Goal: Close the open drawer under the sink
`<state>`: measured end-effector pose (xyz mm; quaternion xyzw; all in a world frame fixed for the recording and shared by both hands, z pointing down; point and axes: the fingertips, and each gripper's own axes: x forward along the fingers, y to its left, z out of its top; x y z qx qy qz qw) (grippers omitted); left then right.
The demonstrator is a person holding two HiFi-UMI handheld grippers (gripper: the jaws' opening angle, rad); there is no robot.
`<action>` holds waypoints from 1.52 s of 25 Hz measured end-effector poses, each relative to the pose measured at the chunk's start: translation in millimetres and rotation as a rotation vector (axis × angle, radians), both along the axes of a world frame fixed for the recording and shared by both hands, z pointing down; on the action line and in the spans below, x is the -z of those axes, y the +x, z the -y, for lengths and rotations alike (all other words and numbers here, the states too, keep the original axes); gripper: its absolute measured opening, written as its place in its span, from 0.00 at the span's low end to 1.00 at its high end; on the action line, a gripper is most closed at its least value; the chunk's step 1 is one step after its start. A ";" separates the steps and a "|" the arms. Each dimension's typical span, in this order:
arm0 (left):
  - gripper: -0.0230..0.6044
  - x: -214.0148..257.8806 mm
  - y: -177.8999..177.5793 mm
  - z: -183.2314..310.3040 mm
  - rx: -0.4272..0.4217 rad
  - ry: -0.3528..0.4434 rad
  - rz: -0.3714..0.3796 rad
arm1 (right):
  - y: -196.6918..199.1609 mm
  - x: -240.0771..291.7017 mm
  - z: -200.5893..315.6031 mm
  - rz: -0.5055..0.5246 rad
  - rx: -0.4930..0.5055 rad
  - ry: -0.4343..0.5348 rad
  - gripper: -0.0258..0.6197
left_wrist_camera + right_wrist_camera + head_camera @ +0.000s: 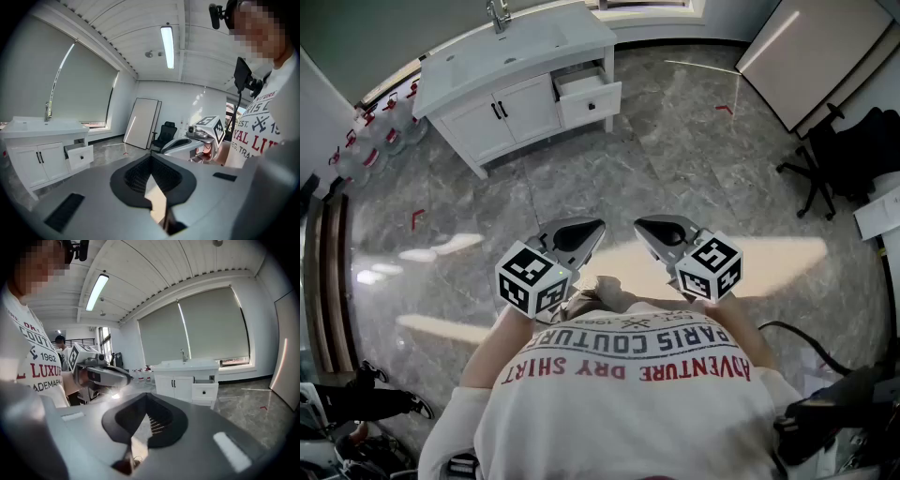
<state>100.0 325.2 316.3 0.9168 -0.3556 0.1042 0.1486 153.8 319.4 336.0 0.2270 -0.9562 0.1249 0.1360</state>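
Note:
The white sink cabinet [492, 70] stands far off at the top of the head view, on the grey marble floor. Its top right drawer [589, 94] is pulled out, with a small dark knob on the front. The same drawer [79, 154] shows small at the left in the left gripper view, and this drawer [205, 391] lies right of centre in the right gripper view. My left gripper [581, 230] and right gripper [661, 230] are held side by side close to my chest, both shut and empty, well short of the cabinet.
Several water bottles [375, 131] stand left of the cabinet. A white panel [816, 56] leans at the top right, with a black office chair [834, 159] below it. Dark cables and gear [825, 412] lie at the lower right. Open marble floor [609, 178] stretches between me and the cabinet.

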 end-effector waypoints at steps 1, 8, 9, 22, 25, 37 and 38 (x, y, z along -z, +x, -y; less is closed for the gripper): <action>0.04 0.4 -0.8 0.9 0.001 -0.001 0.000 | -1.0 0.5 0.3 0.001 0.000 0.000 0.04; 0.04 -0.1 -1.6 3.4 0.001 -0.006 -0.002 | -1.8 1.2 1.6 0.005 -0.004 -0.003 0.04; 0.04 -0.4 -2.2 3.7 0.001 -0.008 -0.002 | -2.1 1.0 2.0 0.004 -0.005 -0.005 0.04; 0.04 -0.2 -6.7 3.4 0.019 -0.011 -0.017 | -2.6 5.4 2.8 0.042 -0.019 -0.012 0.04; 0.04 -2.4 -5.7 3.7 0.023 -0.012 -0.018 | -1.1 6.6 3.5 0.063 -0.021 -0.027 0.04; 0.04 -3.2 8.2 7.1 0.041 -0.037 -0.029 | 13.4 -0.8 -1.5 0.046 -0.008 -0.049 0.04; 0.04 -2.5 10.2 6.6 0.040 -0.041 -0.035 | 15.8 -0.4 -2.1 0.054 -0.008 -0.055 0.04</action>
